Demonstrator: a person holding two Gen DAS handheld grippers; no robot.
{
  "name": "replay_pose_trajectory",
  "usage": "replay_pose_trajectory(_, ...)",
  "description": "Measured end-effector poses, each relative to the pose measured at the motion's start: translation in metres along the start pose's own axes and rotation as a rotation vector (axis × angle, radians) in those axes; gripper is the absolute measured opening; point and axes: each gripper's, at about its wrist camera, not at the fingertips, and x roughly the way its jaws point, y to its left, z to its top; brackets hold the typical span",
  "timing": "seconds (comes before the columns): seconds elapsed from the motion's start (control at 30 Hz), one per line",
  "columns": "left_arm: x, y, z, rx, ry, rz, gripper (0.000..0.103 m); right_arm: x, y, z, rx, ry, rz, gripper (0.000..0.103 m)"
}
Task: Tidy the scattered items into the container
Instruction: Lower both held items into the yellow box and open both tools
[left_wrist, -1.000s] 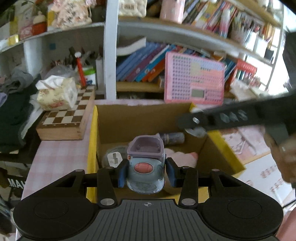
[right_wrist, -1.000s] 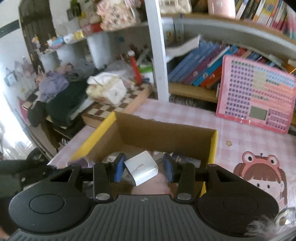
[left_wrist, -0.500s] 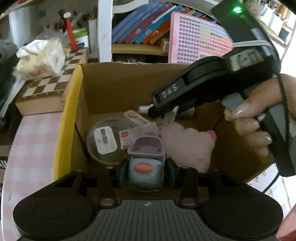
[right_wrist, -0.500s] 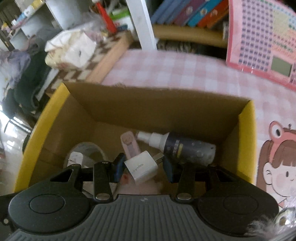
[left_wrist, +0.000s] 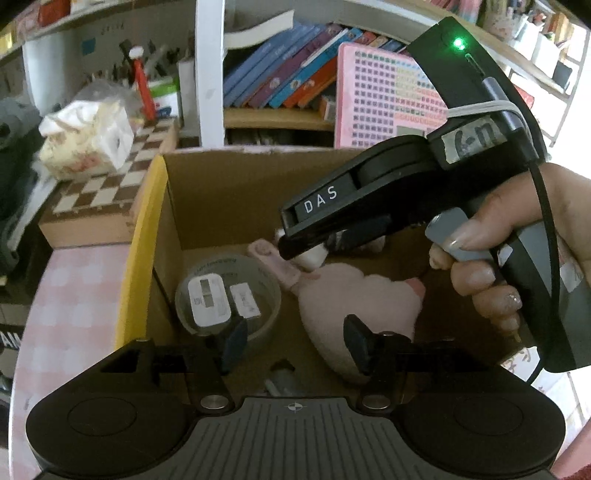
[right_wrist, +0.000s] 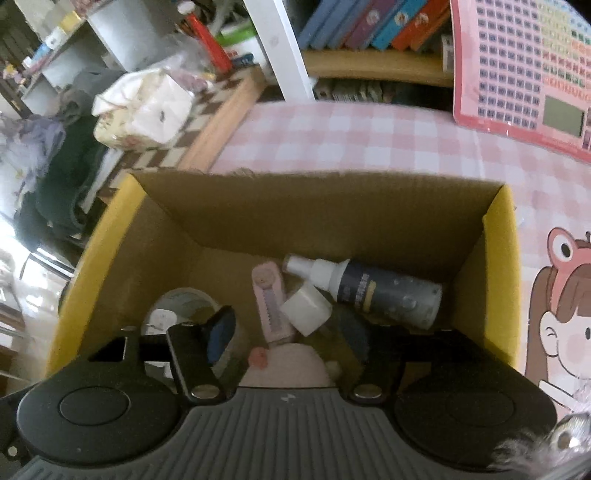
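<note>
The cardboard box (left_wrist: 207, 192) with yellow flaps holds a tape roll (left_wrist: 227, 295), a pink plush (left_wrist: 354, 295), a pink comb (right_wrist: 269, 302) and a dark spray bottle (right_wrist: 373, 290). My left gripper (left_wrist: 295, 343) is open and empty over the box; a bit of the toy car (left_wrist: 282, 382) shows below it. My right gripper (right_wrist: 286, 334) is open inside the box. The white charger plug (right_wrist: 304, 310) lies loose between the comb and the bottle. The right gripper body (left_wrist: 424, 184) reaches into the box from the right.
A chessboard box (left_wrist: 107, 195) with a tissue pack (left_wrist: 86, 138) stands left of the box. A pink keyboard toy (right_wrist: 524, 74) leans on the bookshelf behind. The table has a pink checked cloth (right_wrist: 351, 136).
Both grippers have opened. The toy car has dropped from my left gripper into the box. The white plug has left my right gripper and lies in the box.
</note>
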Motion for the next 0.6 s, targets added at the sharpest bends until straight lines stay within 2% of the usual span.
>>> replay_pose_trajectory(0.03, -0.004, -0.001, 0.0, 0.004, -0.013, 0.0, 0.062, -0.004, 0.002, -0.001, -0.004, -0.009, -0.002, 0.069)
replay_pose_trajectory(0.17, -0.023, -0.004, 0.0, 0.011, -0.066, -0.002, 0.062, -0.03, 0.01, -0.007, -0.034, -0.066, -0.019, 0.07)
replay_pose_trajectory(0.43, -0.079, -0.012, -0.011, 0.008, -0.165, -0.025, 0.065, -0.114, 0.029, -0.031, -0.078, -0.279, -0.031, 0.072)
replay_pose_trajectory(0.6, -0.112, -0.011, -0.022, -0.007, -0.211, -0.008, 0.068, -0.145, 0.04, -0.051, -0.079, -0.354, -0.04, 0.073)
